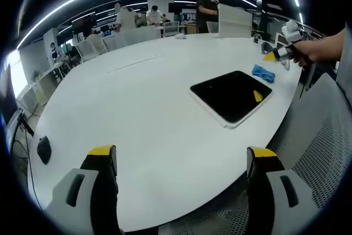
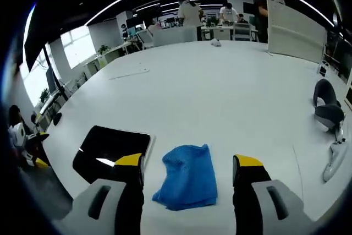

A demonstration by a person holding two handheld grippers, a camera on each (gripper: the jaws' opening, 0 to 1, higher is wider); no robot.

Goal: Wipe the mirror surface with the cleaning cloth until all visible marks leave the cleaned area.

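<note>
Nearest you in the right gripper view, your right gripper (image 2: pixel 188 164) hangs with its yellow-tipped grey jaws spread wide and gripping nothing. The cleaning cloth (image 2: pixel 188 176) lies between them on the table (image 2: pixel 220 92): a soft, crumpled blue fabric, roughly rectangular, with a nubby weave. Whether the jaw tips touch the tabletop cannot be told. Just to the left of the cloth, close to the table edge, lies the mirror (image 2: pixel 111 149), a flat rectangular slab with rounded corners, a dark glossy face and a thin pale rim; a small bright streak glints on it.

In the left gripper view your left gripper (image 1: pixel 181 158) is also wide open and empty, poised over the smooth white, curved-edge tabletop. Well ahead of it the mirror (image 1: pixel 232 96) lies flat, with a small yellow mark on its dark surface near the right corner. The cloth (image 1: pixel 263 72) sits just beyond that corner, and your other gripper comes in above it from the right.

A mesh-backed grey chair (image 1: pixel 324 136) stands at the table's near edge. Far across the room, people (image 1: pixel 208 4) stand and sit among desks.
</note>
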